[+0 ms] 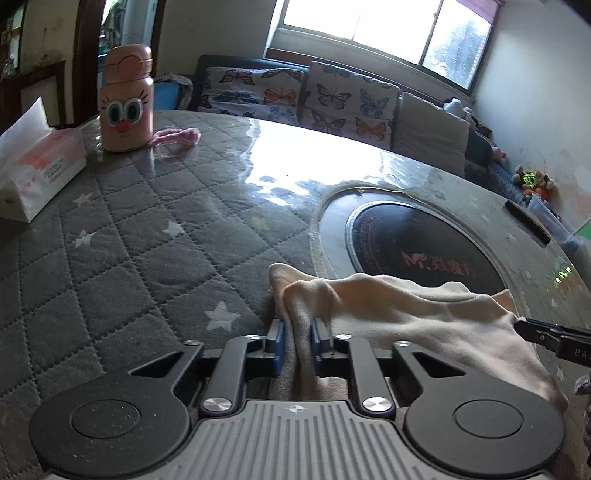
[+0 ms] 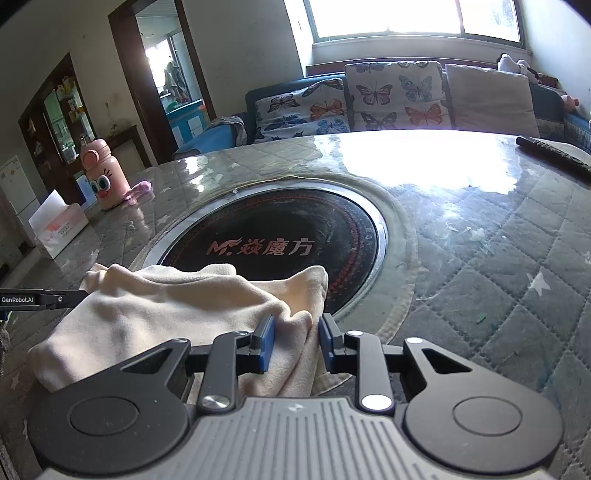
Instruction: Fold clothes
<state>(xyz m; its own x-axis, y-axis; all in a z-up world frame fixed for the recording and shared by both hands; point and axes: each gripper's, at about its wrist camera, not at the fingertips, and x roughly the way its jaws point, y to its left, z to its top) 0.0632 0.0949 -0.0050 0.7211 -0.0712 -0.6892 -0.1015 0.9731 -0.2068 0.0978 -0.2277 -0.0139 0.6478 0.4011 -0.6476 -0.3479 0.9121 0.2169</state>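
Two grippers pinch one cream garment (image 2: pixel 155 314) at the table's (image 1: pixel 129 240) near edge, left gripper (image 1: pixel 297 334) narrowed on its left end, right gripper (image 2: pixel 295 341) clamping its right end, its long axis running left to right between them, both equally near.

A bright window (image 2: pixel 413 18) lights the butterfly-cushioned sofa (image 2: pixel 354 99) behind the quilted, glossy table (image 2: pixel 498 229).

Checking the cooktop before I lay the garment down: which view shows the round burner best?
The right wrist view: the burner sits central, its red lettering readable. In the left wrist view the burner sits right of centre, lettering blurred, near edge behind the cream garment.
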